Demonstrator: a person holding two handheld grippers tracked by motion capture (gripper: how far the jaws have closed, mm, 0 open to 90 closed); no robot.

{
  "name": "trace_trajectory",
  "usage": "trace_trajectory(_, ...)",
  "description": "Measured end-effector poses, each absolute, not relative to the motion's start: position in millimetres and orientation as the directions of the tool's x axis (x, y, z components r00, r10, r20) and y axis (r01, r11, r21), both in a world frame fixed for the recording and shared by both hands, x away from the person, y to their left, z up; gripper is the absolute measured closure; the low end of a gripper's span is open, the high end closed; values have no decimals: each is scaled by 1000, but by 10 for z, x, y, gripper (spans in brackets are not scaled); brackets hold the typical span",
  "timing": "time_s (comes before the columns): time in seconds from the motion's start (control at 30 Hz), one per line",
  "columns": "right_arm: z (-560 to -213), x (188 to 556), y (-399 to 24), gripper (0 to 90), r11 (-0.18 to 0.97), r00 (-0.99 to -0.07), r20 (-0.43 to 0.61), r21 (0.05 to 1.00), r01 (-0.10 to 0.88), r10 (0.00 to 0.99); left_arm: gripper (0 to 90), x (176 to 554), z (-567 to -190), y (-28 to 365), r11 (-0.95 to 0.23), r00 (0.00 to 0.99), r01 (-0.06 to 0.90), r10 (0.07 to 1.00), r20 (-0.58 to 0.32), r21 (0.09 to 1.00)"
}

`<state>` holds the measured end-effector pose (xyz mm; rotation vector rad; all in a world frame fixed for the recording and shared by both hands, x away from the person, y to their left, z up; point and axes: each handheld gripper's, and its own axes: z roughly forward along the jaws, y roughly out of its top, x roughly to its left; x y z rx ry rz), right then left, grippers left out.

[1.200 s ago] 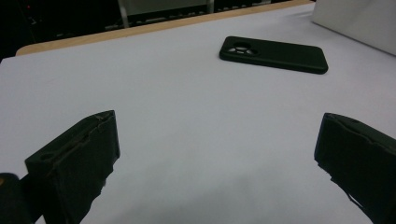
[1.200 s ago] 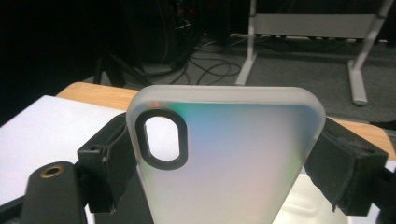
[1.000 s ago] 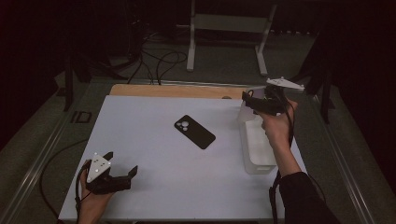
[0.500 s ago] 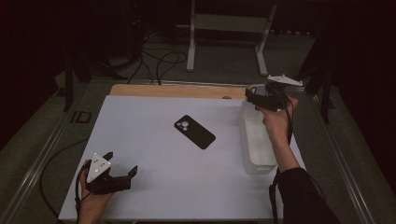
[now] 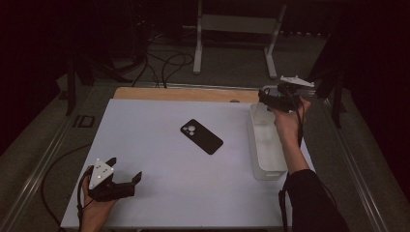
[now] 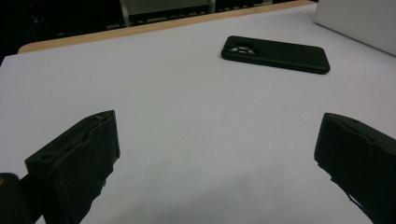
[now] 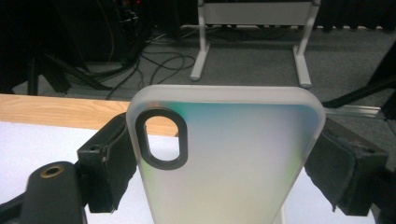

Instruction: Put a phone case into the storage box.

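Gripping a frosted phone case (image 7: 224, 158) between right gripper (image 5: 279, 98) fingers above the white bin (image 5: 266, 145); left gripper (image 5: 113, 181) wide open, empty; black phone (image 5: 201, 136) mid-table (image 5: 159, 116).

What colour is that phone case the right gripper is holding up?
The case is frosted, see-through white with a black ring around its camera cutout, clearest in the right gripper view.

The phone (image 5: 201, 136) lies on the table (image 5: 159, 121), near the centre of the frame. The tray (image 5: 266, 145) stands to its right, along the table's right edge. The left gripper (image 5: 118, 181) is at lower left, the right gripper (image 5: 270, 98) at upper right, above the tray's far end, with a case (image 7: 224, 158) between its jaws.
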<state>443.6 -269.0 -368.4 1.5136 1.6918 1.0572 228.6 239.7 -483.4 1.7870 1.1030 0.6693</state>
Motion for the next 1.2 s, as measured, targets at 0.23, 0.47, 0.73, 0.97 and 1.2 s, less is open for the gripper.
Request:
trace_trajectory(0.23,-3756,4512,-2713,167,11,-123,59,866,500,991,6,2283,-4833,2399,-193,454,401,891,-11,895)
trace_trajectory(0.47,-3867,4610,-2679,167,36,-108,25,852,522,994,6,2284,-4836,2401,-193,455,402,890,-12,895)
trace_trajectory(0.73,-3988,4708,-2631,167,42,-93,12,835,549,996,6,2277,-4831,2410,-189,455,400,890,-15,897)
trace_trajectory(0.97,-4096,4745,-2622,167,36,-84,15,820,572,996,6,2271,-4827,2413,-187,456,398,890,-17,898)
trace_trajectory(1.2,-4213,4776,-2637,167,23,-70,24,801,598,997,6,2273,-4830,2397,-192,463,398,886,-15,897)
